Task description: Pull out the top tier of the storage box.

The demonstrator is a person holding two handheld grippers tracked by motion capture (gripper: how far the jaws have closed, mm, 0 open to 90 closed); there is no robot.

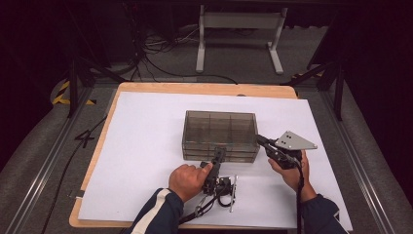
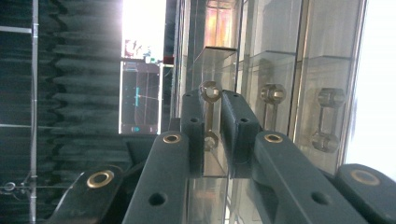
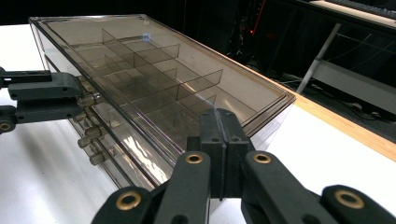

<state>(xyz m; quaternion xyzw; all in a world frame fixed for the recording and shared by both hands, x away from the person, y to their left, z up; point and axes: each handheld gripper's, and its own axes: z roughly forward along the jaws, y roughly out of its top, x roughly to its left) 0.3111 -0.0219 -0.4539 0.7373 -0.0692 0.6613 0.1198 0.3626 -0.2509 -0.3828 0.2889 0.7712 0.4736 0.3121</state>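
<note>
Nearest the camera, the left claw (image 1: 220,154) has its jaws closed on a drawer handle (image 2: 209,114) at the front of the smoky clear drawer box (image 1: 220,127), mid-surface on white paper (image 1: 146,156). Right claw (image 1: 260,140), jaws fully together and empty, touches the box's right front corner.

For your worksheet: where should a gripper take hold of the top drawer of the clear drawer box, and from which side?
Grip the drawer handle from the front of the clear drawer box. It stands proud of the flat front as a thin bar, and the left gripper already closes on it there.
</note>
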